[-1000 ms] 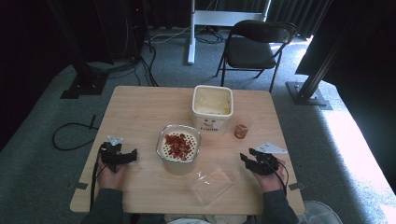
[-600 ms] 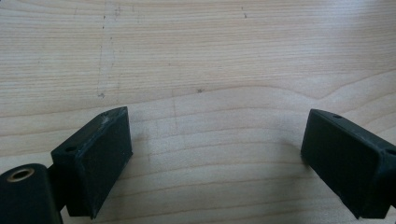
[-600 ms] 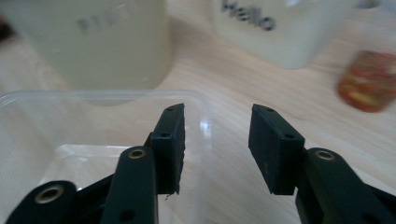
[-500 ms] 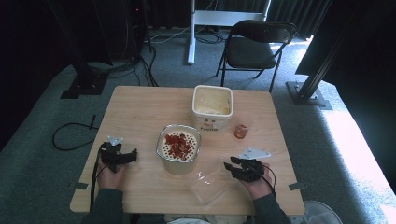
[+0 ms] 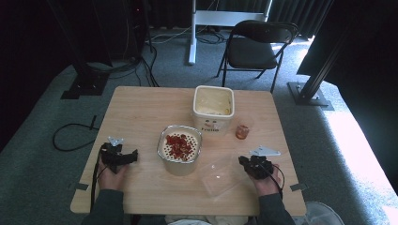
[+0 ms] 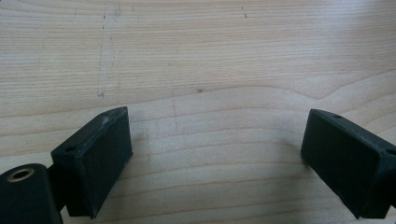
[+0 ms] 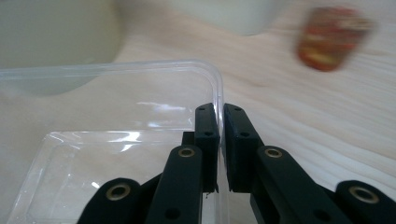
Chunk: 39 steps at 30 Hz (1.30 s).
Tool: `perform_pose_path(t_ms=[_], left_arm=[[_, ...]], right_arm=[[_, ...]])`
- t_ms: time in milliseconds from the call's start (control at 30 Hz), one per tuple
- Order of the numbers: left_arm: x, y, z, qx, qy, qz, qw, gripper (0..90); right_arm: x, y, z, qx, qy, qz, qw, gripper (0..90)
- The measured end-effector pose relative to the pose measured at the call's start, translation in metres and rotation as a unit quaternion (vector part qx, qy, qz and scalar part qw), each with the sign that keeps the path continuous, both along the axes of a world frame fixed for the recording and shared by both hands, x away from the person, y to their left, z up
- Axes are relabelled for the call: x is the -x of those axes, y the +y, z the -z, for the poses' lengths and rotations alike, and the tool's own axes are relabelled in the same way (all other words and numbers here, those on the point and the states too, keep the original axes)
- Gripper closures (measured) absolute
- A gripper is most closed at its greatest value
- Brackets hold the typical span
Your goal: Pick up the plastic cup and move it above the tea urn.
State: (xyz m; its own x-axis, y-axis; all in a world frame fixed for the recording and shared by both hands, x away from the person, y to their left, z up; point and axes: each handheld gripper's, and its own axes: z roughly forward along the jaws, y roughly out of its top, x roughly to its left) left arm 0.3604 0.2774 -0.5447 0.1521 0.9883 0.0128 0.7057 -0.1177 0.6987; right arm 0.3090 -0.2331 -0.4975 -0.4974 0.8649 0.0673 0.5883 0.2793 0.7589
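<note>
The right gripper [image 7: 220, 149] has slid in from the tabletop's right edge and now pinches the clear plastic lid's [image 5: 224, 173] rim. Looks like a lift is coming, perhaps onto the strainer bowl [image 5: 180, 149]. The left gripper [image 6: 219, 158] rests spread wide, empty.

In the right gripper view, the small orange-red cup [image 7: 332, 38] is showing only as a smear on the worktop [image 7: 327, 116], and two pale containers [image 7: 56, 32] are running off the top edge, out of focus. The clear plastic tray [image 7: 116, 154] is being cut off at the left and bottom. In the high view, the lettering on the cream tub [image 5: 212, 108] is reading too small to make out.
</note>
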Motion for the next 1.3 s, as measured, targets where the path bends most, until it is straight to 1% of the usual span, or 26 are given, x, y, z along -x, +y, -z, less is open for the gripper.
perform_pose_path(t_ms=[33,67,100,167,200,233,267,300,333,400,433,500,567,667,767,800,867,1000,1167,1300], left_arm=[[0.000,0.000,0.000,0.000,0.000,0.000,1.0000,9.3],[0.000,0.000,0.000,0.000,0.000,0.000,1.0000,9.3],[0.000,0.000,0.000,0.000,0.000,0.000,1.0000,9.3],[0.000,0.000,0.000,0.000,0.000,0.000,1.0000,9.3],[0.000,0.000,0.000,0.000,0.000,0.000,1.0000,9.3],[0.000,0.000,0.000,0.000,0.000,0.000,1.0000,9.3],[0.000,0.000,0.000,0.000,0.000,0.000,1.0000,9.3],[0.000,0.000,0.000,0.000,0.000,0.000,1.0000,9.3],[0.000,0.000,0.000,0.000,0.000,0.000,1.0000,9.3],[0.000,0.000,0.000,0.000,0.000,0.000,1.0000,9.3],[0.000,0.000,0.000,0.000,0.000,0.000,1.0000,9.3],[0.000,0.000,0.000,0.000,0.000,0.000,1.0000,9.3],[0.000,0.000,0.000,0.000,0.000,0.000,1.0000,9.3],[0.000,0.000,0.000,0.000,0.000,0.000,1.0000,9.3],[0.000,0.000,0.000,0.000,0.000,0.000,1.0000,9.3],[0.000,0.000,0.000,0.000,0.000,0.000,1.0000,9.3],[0.000,0.000,0.000,0.000,0.000,0.000,1.0000,9.3],[0.000,0.000,0.000,0.000,0.000,0.000,1.0000,9.3],[0.000,0.000,0.000,0.000,0.000,0.000,1.0000,9.3],[0.000,0.000,0.000,0.000,0.000,0.000,1.0000,9.3]], right_arm=[[0.000,-0.004,-0.001,-0.004,-0.002,0.012,0.9999,85.2],[-0.001,-0.012,-0.002,-0.011,-0.003,0.031,0.9995,84.1],[-0.002,-0.015,-0.001,-0.012,0.001,0.030,0.9995,81.7],[-0.005,-0.018,0.003,-0.012,0.021,0.030,0.9992,75.7],[-0.005,-0.018,0.003,-0.012,0.021,0.030,0.9992,75.7],[-0.007,-0.019,0.005,-0.011,0.034,0.027,0.9990,75.4],[-0.008,-0.019,0.008,-0.007,0.040,0.028,0.9988,83.5],[-0.009,-0.019,0.008,-0.013,0.039,0.028,0.9987,84.9],[-0.009,-0.020,0.006,-0.011,0.037,0.031,0.9988,85.4],[-0.011,-0.022,0.001,-0.018,0.031,0.034,0.9988,86.0],[-0.011,-0.022,0.001,-0.018,0.031,0.034,0.9988,86.0],[-0.012,-0.025,-0.005,-0.024,0.023,0.041,0.9986,86.4],[-0.015,-0.029,-0.010,-0.034,0.021,0.046,0.9982,86.6],[-0.019,-0.034,-0.018,-0.038,0.014,0.055,0.9977,86.7],[-0.022,-0.039,-0.027,-0.039,0.002,0.063,0.9972,86.7],[-0.023,-0.040,-0.029,-0.042,-0.001,0.066,0.9969,86.8],[-0.026,-0.043,-0.034,-0.054,-0.005,0.068,0.9962,86.8],[-0.031,-0.046,-0.043,-0.067,-0.015,0.073,0.9949,87.1],[-0.035,-0.048,-0.057,-0.077,-0.026,0.076,0.9938,87.1],[-0.040,-0.049,-0.073,-0.085,-0.032,0.076,0.9930,87.0]])
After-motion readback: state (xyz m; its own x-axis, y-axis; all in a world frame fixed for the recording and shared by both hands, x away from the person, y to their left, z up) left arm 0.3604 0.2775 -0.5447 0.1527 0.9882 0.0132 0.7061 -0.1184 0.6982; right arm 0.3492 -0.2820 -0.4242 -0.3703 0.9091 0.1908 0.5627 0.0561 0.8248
